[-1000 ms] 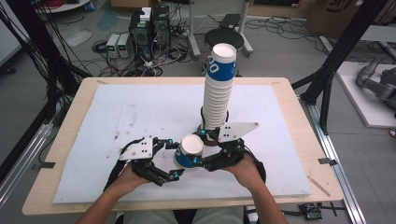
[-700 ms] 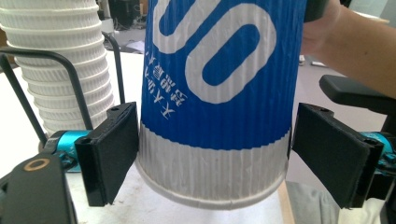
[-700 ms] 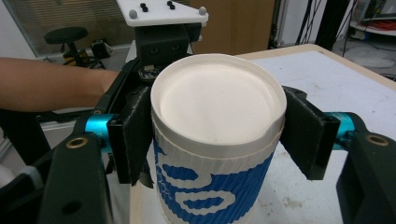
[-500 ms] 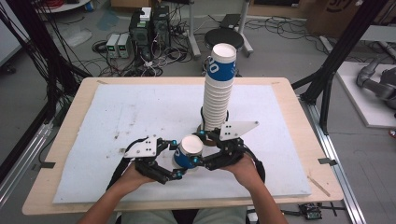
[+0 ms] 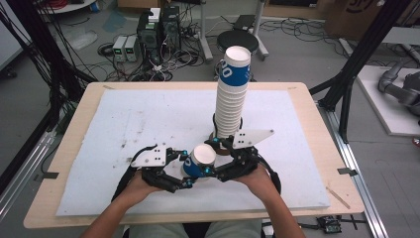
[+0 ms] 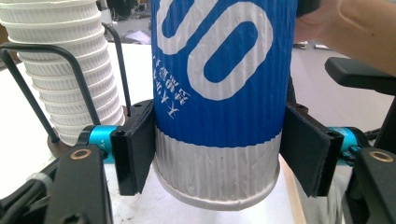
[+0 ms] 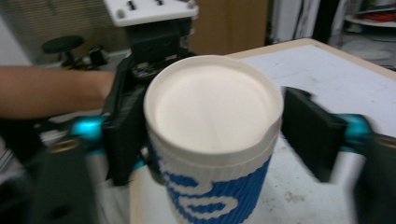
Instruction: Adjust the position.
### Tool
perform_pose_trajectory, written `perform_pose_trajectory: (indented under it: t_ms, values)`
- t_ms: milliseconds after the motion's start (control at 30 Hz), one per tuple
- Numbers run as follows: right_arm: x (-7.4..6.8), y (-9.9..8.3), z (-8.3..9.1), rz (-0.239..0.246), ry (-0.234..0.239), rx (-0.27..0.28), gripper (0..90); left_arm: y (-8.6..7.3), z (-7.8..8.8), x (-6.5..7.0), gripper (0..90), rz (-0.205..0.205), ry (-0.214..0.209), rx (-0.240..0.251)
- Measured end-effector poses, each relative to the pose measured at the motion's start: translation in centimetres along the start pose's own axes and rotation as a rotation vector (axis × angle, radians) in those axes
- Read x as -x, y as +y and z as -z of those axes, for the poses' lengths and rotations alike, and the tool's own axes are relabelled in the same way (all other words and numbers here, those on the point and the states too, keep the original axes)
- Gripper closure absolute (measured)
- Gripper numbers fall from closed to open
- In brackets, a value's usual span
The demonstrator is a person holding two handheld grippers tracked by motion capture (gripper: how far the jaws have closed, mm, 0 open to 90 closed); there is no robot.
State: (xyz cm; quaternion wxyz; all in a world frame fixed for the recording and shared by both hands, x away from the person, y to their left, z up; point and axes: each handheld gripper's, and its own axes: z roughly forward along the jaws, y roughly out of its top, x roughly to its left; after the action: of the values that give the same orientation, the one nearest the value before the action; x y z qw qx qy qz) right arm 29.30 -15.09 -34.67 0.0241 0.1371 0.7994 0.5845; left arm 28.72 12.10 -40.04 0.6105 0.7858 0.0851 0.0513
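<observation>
between the two grippers, low over the surface (image 5: pixel 124 124), the single paper cup (image 5: pixel 199 161) changed hands. the left gripper (image 6: pixel 219 163) had just been closing and now clamped the cup's ribbed wall. the right gripper (image 7: pixel 210 135) had just been opening, and its pads stood off the rim on one side. just beyond them rose the cup stack (image 5: pixel 232 94). the handover looked done, so the right could back away.

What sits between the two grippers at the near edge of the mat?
A single blue-and-white paper cup, upside down, as the high view shows. The left gripper pinches it; the right gripper has just opened beside it.
</observation>
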Motion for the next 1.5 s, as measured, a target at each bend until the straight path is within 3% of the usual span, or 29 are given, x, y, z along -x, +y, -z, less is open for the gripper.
perform_pose_trajectory:
  t_ms: [67, 100, 333, 367, 467, 533, 567, 700, 867, 1133, 1300, 1433, 1500]
  values:
    - [-0.1, 0.1, -0.1, -0.002, -0.022, -0.009, 17.7, 0.0, 0.0, 0.0, 31.9, 0.012, -0.006, -0.005]
    - [-0.1, 0.1, -0.1, 0.013, -0.007, -0.008, 17.6, 0.0, 0.1, -0.1, 31.9, 0.011, -0.009, -0.013]
    - [0.1, 0.6, 0.8, 0.049, -0.008, -0.029, 17.6, 1.0, 1.0, -0.5, 31.9, 0.008, -0.017, -0.124]
    - [0.2, 1.1, 1.0, 0.079, -0.013, -0.069, 17.6, 1.5, 1.3, -0.8, 31.9, 0.004, -0.015, -0.166]
    - [0.2, 1.6, 1.2, 0.111, -0.016, -0.109, 17.6, 2.0, 1.5, -1.0, 31.9, -0.008, -0.008, -0.206]
    - [0.2, 2.5, 1.2, 0.179, -0.015, -0.186, 17.6, 2.8, 1.7, -1.2, 31.9, -0.027, -0.008, -0.266]
    - [0.2, 2.5, 1.2, 0.179, -0.015, -0.186, 17.6, 2.8, 1.7, -1.2, 31.9, -0.027, -0.008, -0.266]
    - [0.2, 3.8, 0.2, 0.245, 0.003, -0.322, 17.6, 3.6, 1.6, -1.2, 31.9, -0.049, -0.016, -0.348]
    - [0.2, 4.5, -0.9, 0.281, 0.033, -0.395, 17.6, 4.3, 0.9, -1.0, 31.8, -0.069, -0.046, -0.415]
    - [0.0, 4.7, -2.3, 0.290, 0.078, -0.462, 17.8, 4.4, 0.5, -1.0, 31.6, -0.064, -0.062, -0.451]
    - [0.0, 4.6, -3.0, 0.292, 0.115, -0.505, 28.6, 4.3, 0.4, -0.9, 31.6, -0.068, -0.078, -0.453]
    - [0.2, 4.6, -3.0, 0.288, 0.126, -0.511, 31.4, 4.2, 0.3, -0.8, 31.6, -0.071, -0.087, -0.455]
    - [0.2, 4.5, -2.9, 0.291, 0.147, -0.518, 33.1, 4.2, 0.3, -0.7, 31.2, -0.090, -0.099, -0.451]
